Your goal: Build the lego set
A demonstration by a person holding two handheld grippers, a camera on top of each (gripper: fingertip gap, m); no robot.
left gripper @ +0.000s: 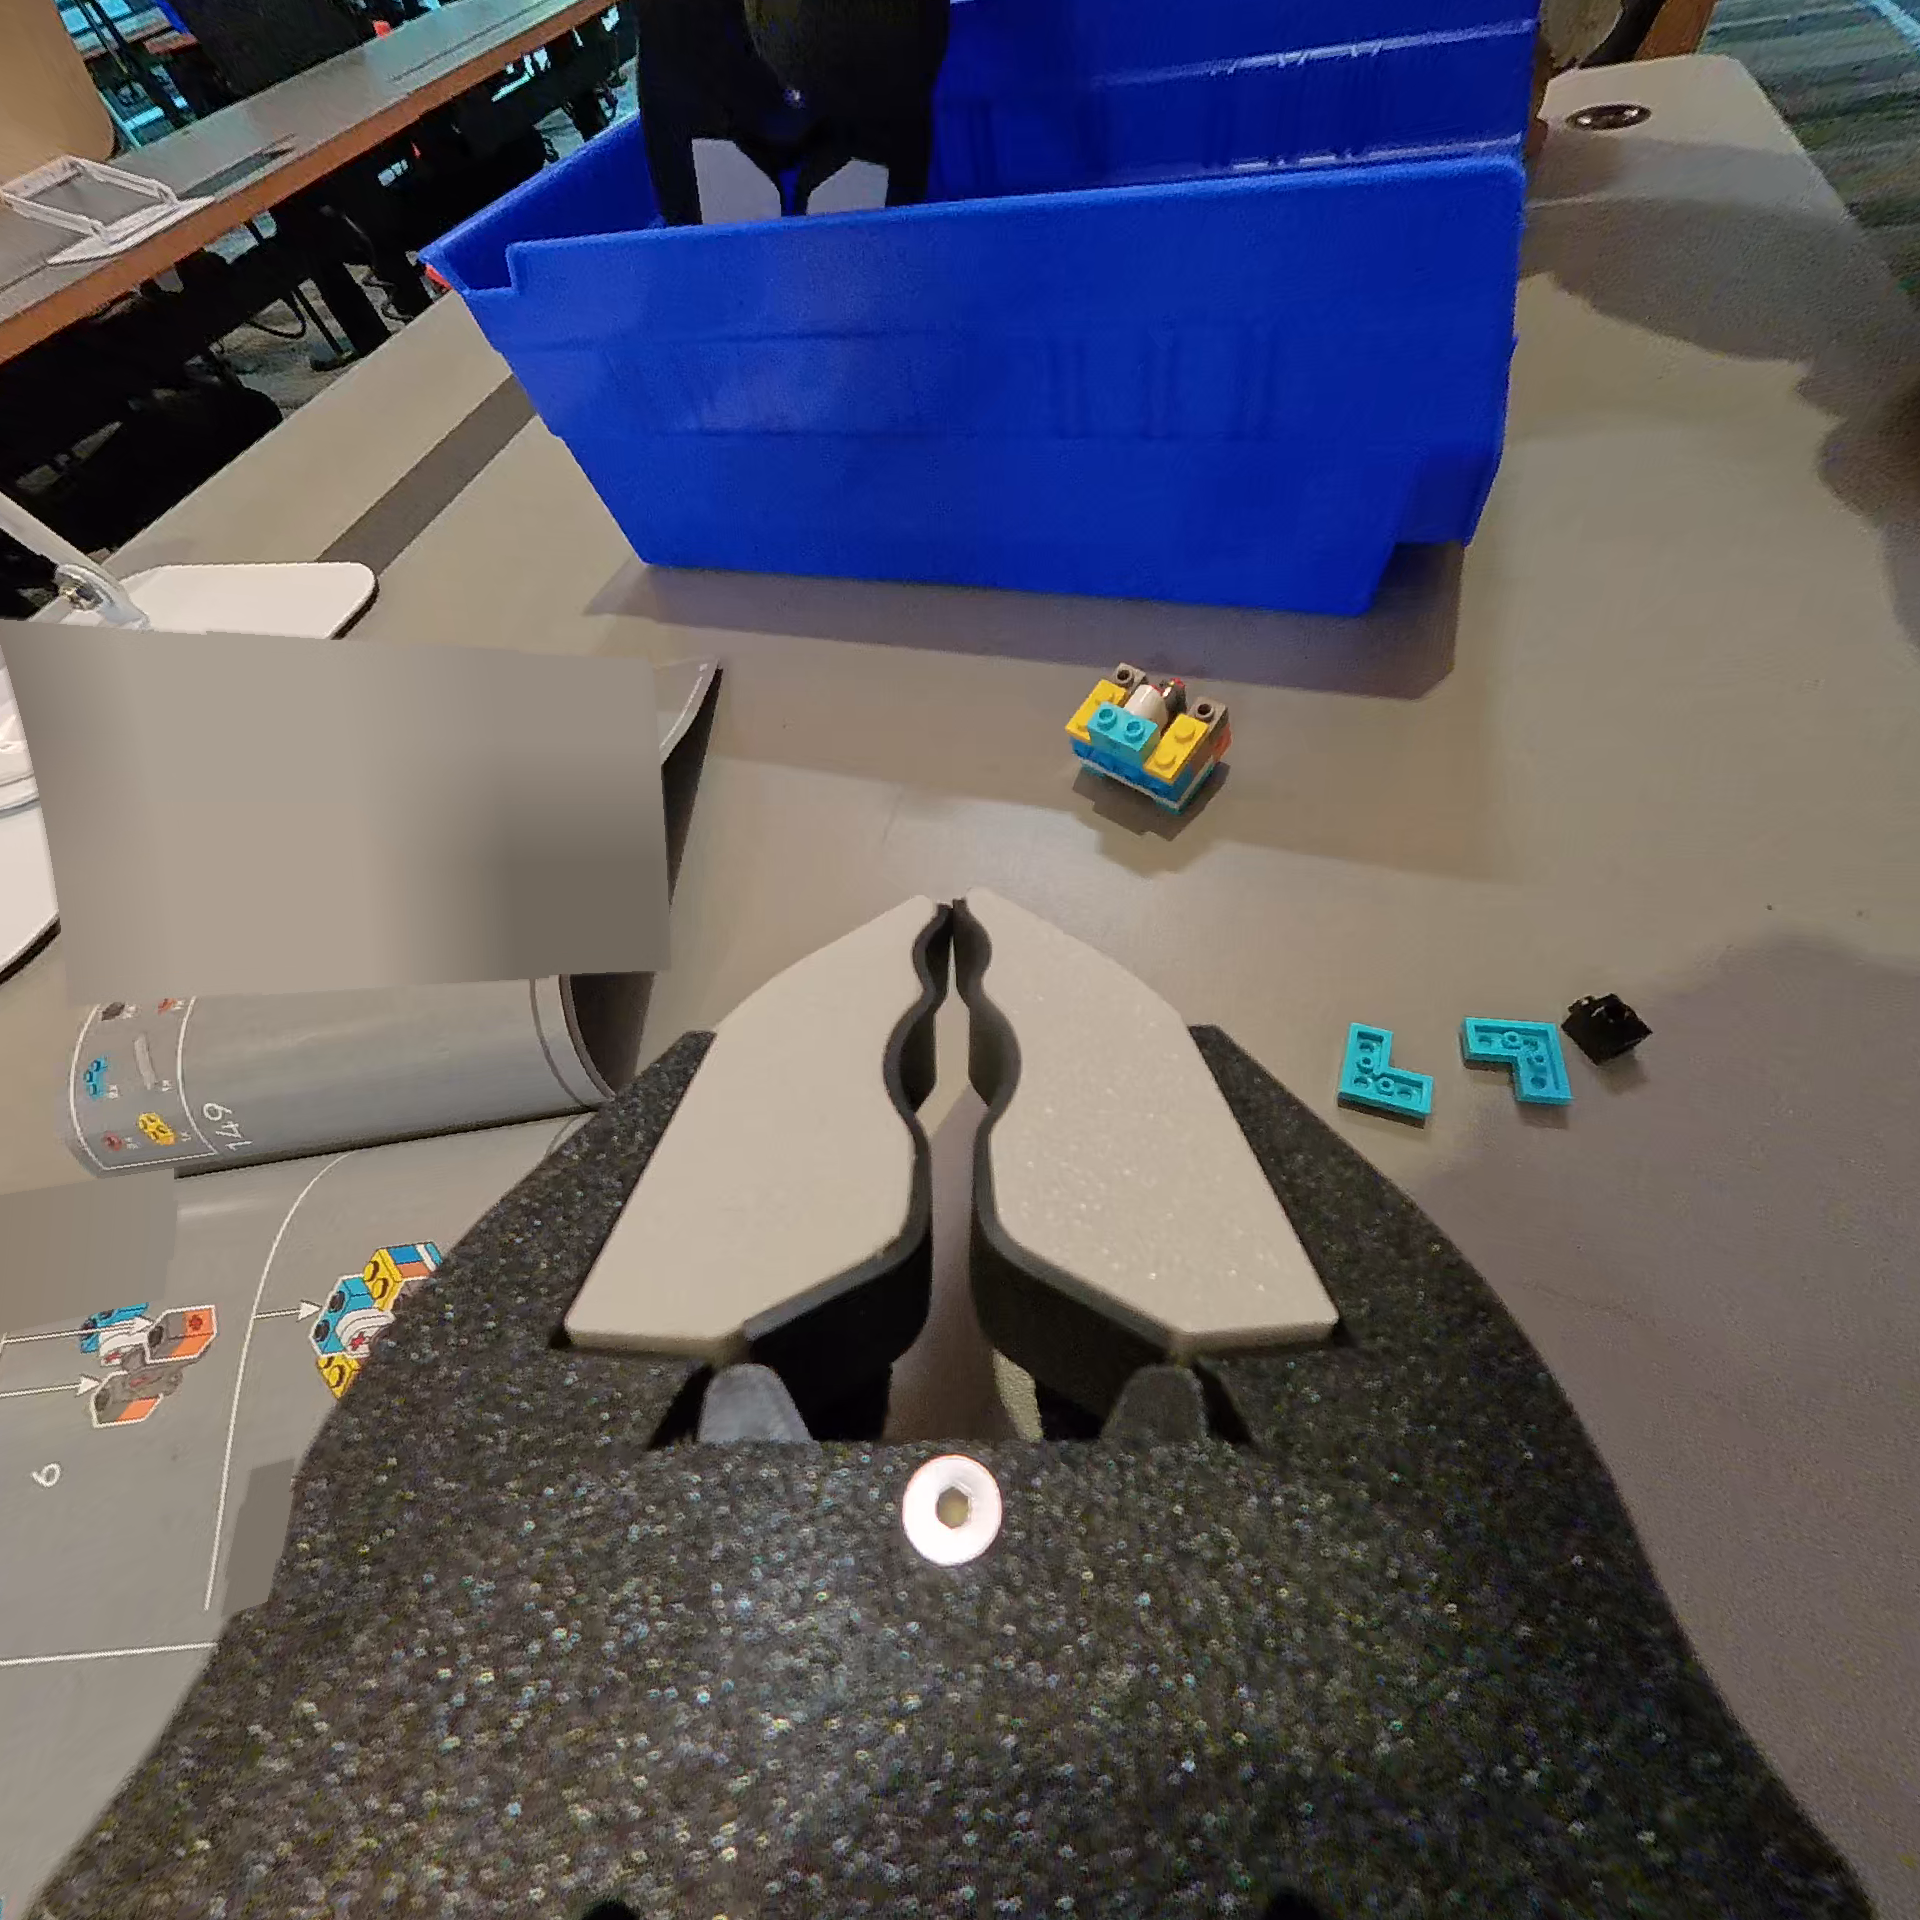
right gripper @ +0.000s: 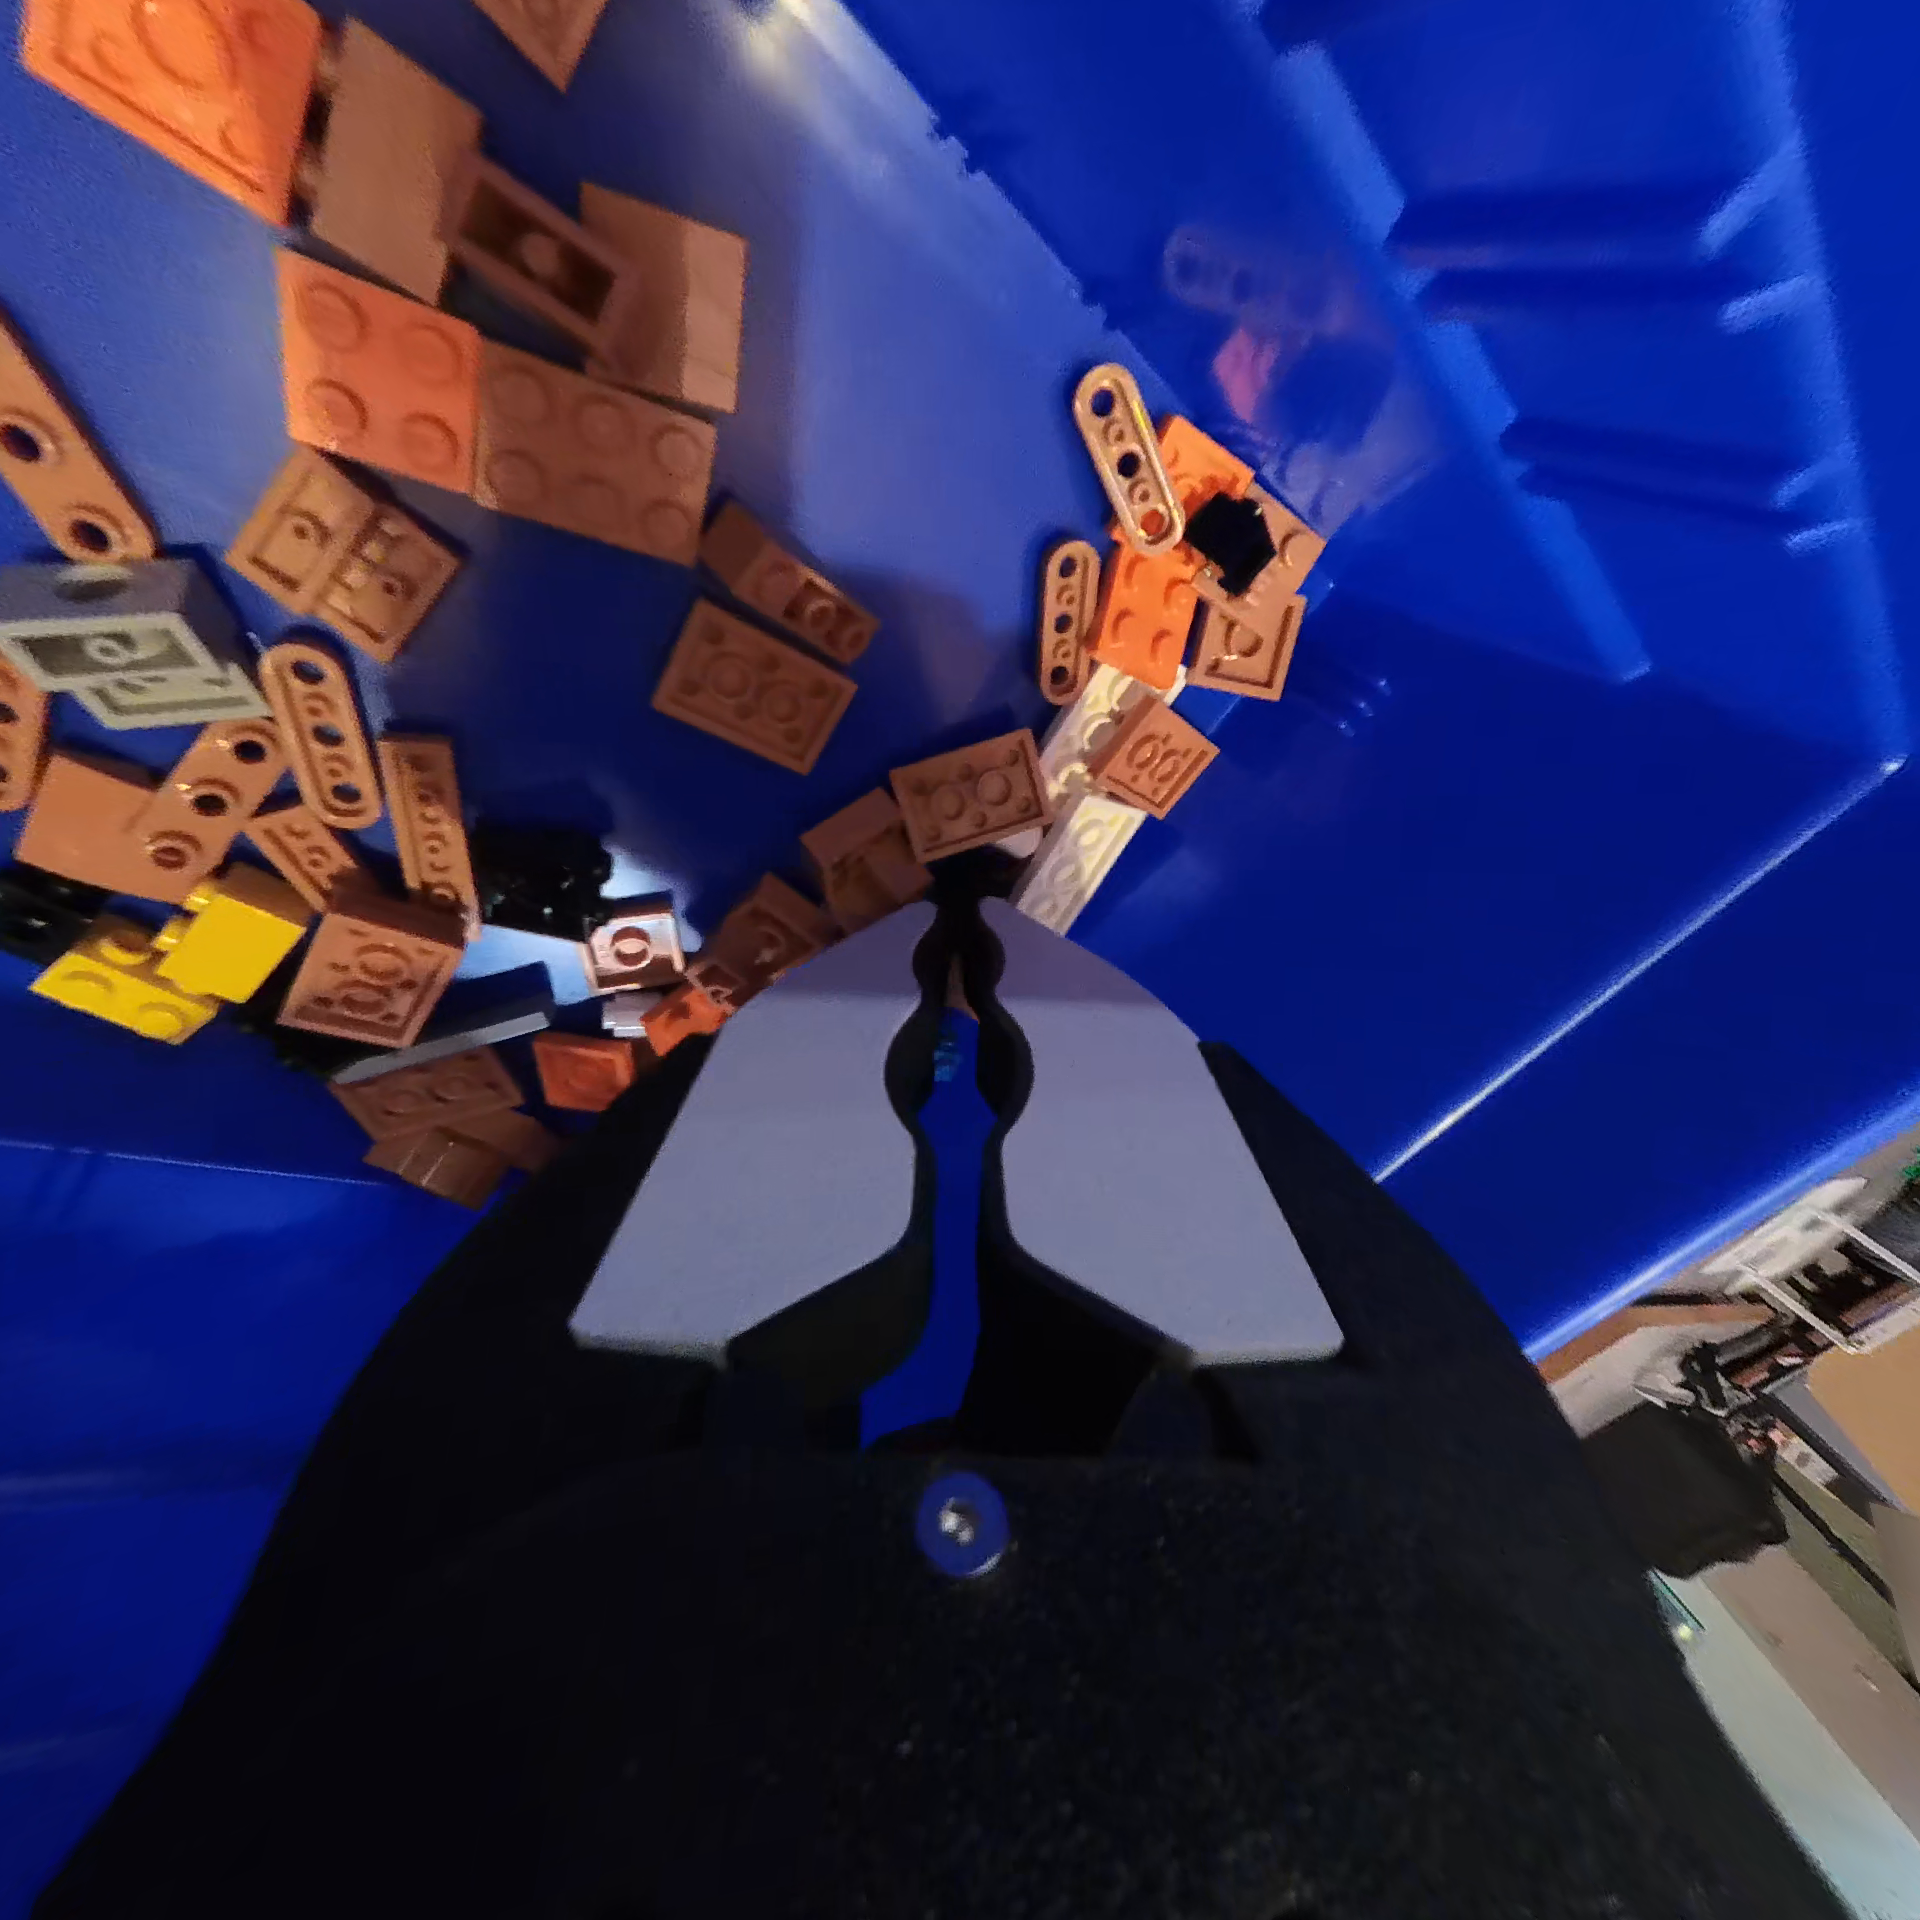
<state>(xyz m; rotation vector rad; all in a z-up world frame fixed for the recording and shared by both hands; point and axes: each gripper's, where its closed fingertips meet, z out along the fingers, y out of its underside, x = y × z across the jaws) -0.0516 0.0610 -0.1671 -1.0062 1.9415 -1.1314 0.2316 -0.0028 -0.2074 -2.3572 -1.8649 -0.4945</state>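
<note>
Only the left wrist view shows the blue bin (left gripper: 997,416) from outside, far across the table (left gripper: 1558,1351); nearer sit the small model (left gripper: 1148,743) and two teal corner plates (left gripper: 1382,1075). The left gripper (left gripper: 953,914) hovers with its tips together and empty. Only the right wrist view looks inside the bin, where the right gripper (right gripper: 961,914) has its tips pinched near a small dark piece (right gripper: 961,878) among brown bricks (right gripper: 592,457); whether it grips that piece I cannot tell.

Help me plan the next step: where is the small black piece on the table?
Left wrist view, right side: the small black piece lies on the table, just right of two teal L-shaped plates.
</note>
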